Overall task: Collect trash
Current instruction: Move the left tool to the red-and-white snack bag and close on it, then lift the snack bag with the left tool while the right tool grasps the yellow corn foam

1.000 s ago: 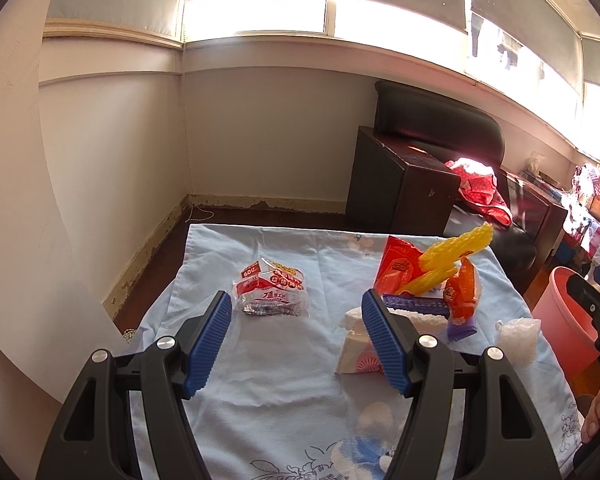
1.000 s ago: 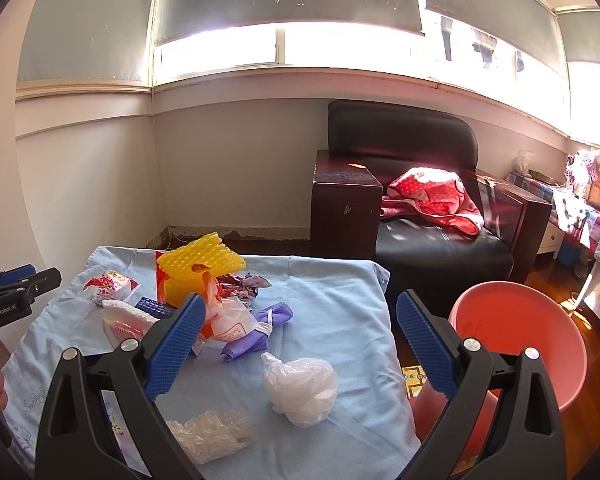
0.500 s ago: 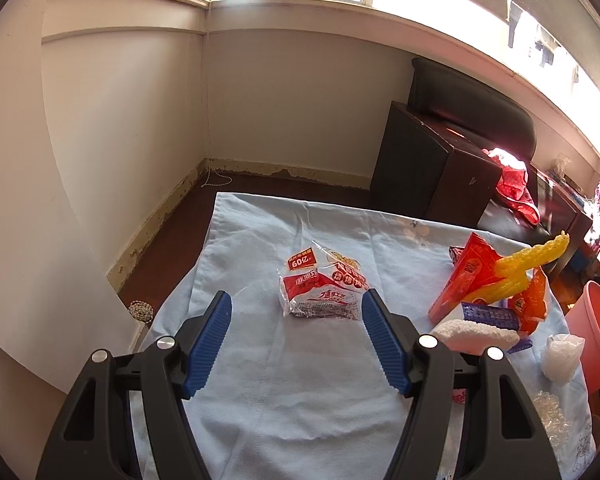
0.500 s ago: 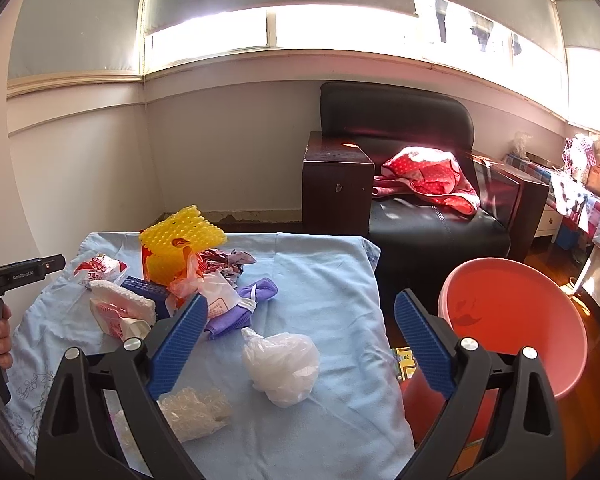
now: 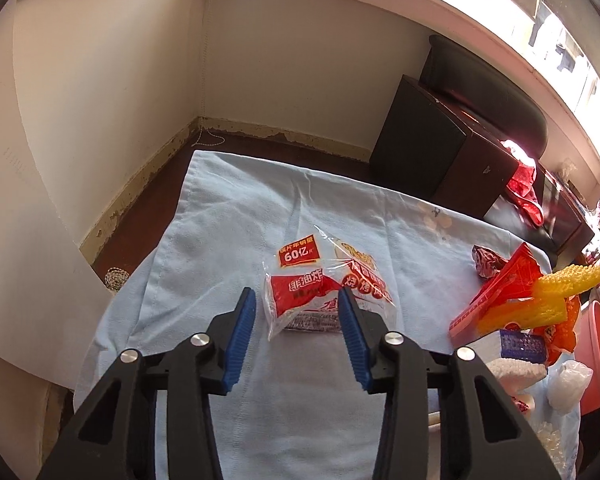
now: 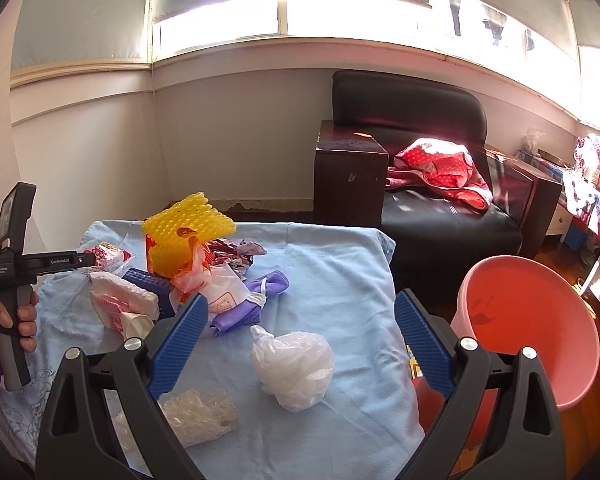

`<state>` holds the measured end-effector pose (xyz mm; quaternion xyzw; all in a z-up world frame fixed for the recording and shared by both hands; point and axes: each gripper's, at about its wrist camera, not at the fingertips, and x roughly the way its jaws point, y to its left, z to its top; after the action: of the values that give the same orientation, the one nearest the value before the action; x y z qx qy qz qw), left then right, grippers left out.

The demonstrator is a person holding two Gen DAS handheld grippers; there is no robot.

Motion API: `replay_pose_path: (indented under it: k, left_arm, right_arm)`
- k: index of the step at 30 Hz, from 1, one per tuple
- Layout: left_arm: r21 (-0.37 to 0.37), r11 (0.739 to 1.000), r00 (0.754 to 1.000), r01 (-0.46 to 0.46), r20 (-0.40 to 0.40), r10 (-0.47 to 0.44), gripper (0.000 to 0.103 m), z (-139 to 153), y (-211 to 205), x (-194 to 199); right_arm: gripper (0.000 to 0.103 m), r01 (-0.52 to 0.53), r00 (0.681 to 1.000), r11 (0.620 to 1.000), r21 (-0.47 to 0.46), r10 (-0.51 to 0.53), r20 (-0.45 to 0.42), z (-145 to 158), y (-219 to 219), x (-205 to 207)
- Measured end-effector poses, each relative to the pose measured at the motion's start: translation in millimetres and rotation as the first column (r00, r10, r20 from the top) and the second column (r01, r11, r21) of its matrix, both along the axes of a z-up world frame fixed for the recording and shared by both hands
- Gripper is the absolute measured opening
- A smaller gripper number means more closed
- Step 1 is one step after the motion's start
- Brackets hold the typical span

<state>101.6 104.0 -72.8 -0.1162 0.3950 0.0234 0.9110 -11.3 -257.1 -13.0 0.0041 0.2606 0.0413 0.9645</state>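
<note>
A red-and-white snack wrapper (image 5: 320,292) lies on the blue cloth (image 5: 228,232). My left gripper (image 5: 296,312) is open with its blue fingers on either side of the wrapper's near end; it also shows at the left of the right wrist view (image 6: 80,259). My right gripper (image 6: 300,320) is open and empty above a crumpled white plastic bag (image 6: 296,360). A pink bin (image 6: 536,320) stands off the table's right edge. A heap of trash with a yellow foam net (image 6: 188,228) and a purple cloth (image 6: 256,300) lies mid-table.
A clear bubble-wrap wad (image 6: 196,412) lies near the front edge. A black armchair (image 6: 420,152) with a red cloth (image 6: 440,172) stands behind the table. A white wall (image 5: 100,100) is to the left.
My left gripper has moved forward and down onto the snack wrapper, which now sits between its fingers. My right gripper has barely moved.
</note>
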Motion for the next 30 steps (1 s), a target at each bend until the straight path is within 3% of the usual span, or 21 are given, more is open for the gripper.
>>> replay_pose_path:
  k: [9, 15, 17, 20, 27, 30]
  left_arm:
    - [-0.006, 1.000, 0.999, 0.018, 0.038, -0.018, 0.008, 3, -1, -11]
    - [0.004, 0.999, 0.995, 0.044, 0.092, -0.045, 0.006, 19, -7, -30]
    - [0.001, 0.999, 0.993, 0.052, 0.104, -0.052, 0.006, 24, -8, -35]
    - [-0.007, 0.998, 0.991, 0.062, 0.119, -0.061, 0.006, 30, -11, -44]
    - [-0.017, 0.997, 0.988, 0.079, 0.133, -0.076, 0.006, 38, -14, -54]
    - [-0.018, 0.996, 0.988, 0.084, 0.134, -0.081, 0.006, 39, -16, -56]
  right_arm:
    - [0.095, -0.104, 0.995, 0.995, 0.007, 0.104, -0.011, 3, 23, 18]
    - [0.094, -0.171, 0.984, 0.984, 0.056, 0.173, -0.037, 5, 38, 36]
    - [0.083, -0.194, 0.979, 0.979, 0.068, 0.198, -0.056, 3, 43, 44]
    - [0.077, -0.217, 0.970, 0.973, 0.080, 0.223, -0.092, 0, 50, 58]
    - [0.077, -0.243, 0.962, 0.950, 0.199, 0.262, -0.078, 21, 50, 85]
    - [0.077, -0.243, 0.964, 0.951, 0.190, 0.259, -0.065, 24, 56, 93]
